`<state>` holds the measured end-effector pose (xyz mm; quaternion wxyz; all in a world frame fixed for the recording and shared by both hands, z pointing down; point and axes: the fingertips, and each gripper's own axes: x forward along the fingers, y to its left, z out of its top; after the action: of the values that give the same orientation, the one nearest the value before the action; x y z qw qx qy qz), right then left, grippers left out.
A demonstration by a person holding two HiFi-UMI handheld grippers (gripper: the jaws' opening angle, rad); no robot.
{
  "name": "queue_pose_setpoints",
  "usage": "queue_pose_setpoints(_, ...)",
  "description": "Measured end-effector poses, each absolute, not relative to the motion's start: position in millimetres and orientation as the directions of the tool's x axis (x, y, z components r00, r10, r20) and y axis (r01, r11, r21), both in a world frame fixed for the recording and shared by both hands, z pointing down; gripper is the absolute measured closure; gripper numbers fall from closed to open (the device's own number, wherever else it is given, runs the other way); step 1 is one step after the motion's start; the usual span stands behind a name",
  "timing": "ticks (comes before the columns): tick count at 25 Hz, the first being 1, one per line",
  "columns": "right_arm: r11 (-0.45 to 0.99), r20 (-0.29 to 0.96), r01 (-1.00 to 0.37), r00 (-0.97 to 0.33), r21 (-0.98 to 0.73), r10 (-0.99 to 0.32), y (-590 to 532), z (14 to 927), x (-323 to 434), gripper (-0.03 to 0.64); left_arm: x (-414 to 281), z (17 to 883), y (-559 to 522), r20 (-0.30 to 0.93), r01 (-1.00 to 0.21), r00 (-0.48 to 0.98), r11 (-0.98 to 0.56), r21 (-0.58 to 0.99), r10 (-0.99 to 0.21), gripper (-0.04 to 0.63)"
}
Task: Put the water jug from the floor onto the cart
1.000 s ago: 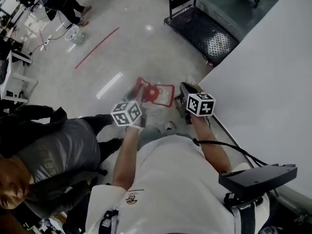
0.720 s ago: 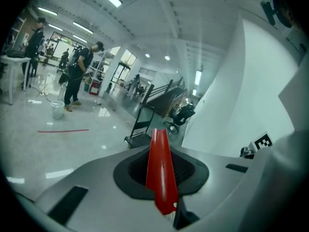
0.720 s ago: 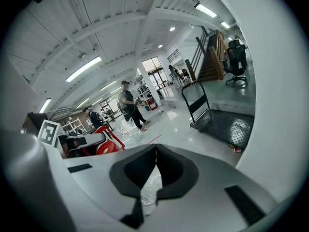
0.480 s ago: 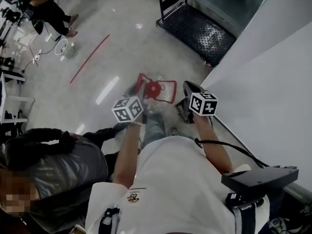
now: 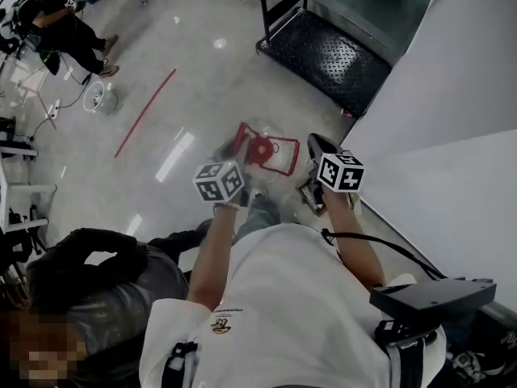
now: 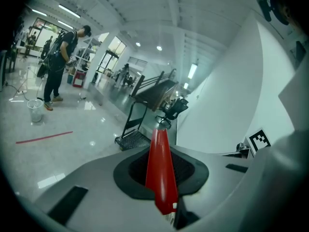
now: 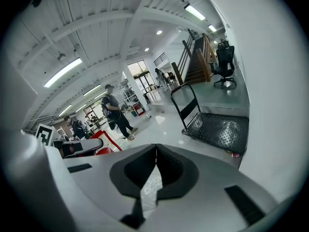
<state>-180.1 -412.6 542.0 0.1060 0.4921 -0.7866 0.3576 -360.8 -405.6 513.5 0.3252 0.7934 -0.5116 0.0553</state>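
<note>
The water jug (image 5: 260, 150) is clear with a red cap and a red handle frame, and hangs above the floor between both grippers. My left gripper (image 5: 236, 148) is shut on the red handle (image 6: 160, 144), which runs up between its pads (image 6: 186, 170). My right gripper (image 5: 313, 148) is at the jug's right side. In the right gripper view it (image 7: 155, 151) is shut on a piece of clear plastic (image 7: 150, 190) of the jug. The black flat cart (image 5: 331, 55) with its upright push bar stands ahead, and also shows as the cart (image 6: 133, 139) and the cart (image 7: 217, 129).
A white wall (image 5: 436, 95) runs along the right, close to the cart. A person (image 5: 89, 273) crouches at lower left beside me. Another person (image 5: 65, 31) stands far left near a small bucket (image 5: 101, 99). A red tape line (image 5: 145, 111) crosses the shiny floor.
Both grippers have carried the jug forward toward the cart, which now sits nearer and more central. The crouching person has slipped further behind me.
</note>
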Motion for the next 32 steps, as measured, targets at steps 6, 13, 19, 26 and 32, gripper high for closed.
queue_pose_setpoints(6, 0.231, 0.526, -0.861, -0.467, -0.452, -0.71, -459.1, 544.0, -205.1, 0.601, -390.0, 512.1, -462.2, 0.411, -0.839, 0.49, -0.289, 0.461, -0.768, 0.546)
queue_pose_setpoints(13, 0.21, 0.521, -0.867, -0.447, -0.452, -0.727, -504.2, 537.7, -234.8, 0.601, -420.0, 504.8, -516.7, 0.406, -0.834, 0.507, -0.316, 0.452, -0.76, 0.546)
queue_pose_setpoints(19, 0.197, 0.526, -0.87, -0.439, -0.453, -0.728, -540.2, 542.5, -229.4, 0.601, -419.1, 512.0, -561.2, 0.418, -0.837, 0.506, -0.312, 0.45, -0.754, 0.546)
queue_pose_setpoints(26, 0.193, 0.524, -0.864, -0.445, -0.465, -0.726, -618.7, 551.1, -243.2, 0.601, -428.0, 524.0, -634.7, 0.442, -0.834, 0.513, -0.306, 0.459, -0.736, 0.546)
queue_pose_setpoints(32, 0.155, 0.519, -0.864, -0.421, -0.479, -0.744, -718.9, 547.9, -192.5, 0.601, -374.2, 531.2, -725.3, 0.45, -0.815, 0.551, -0.339, 0.47, -0.703, 0.546)
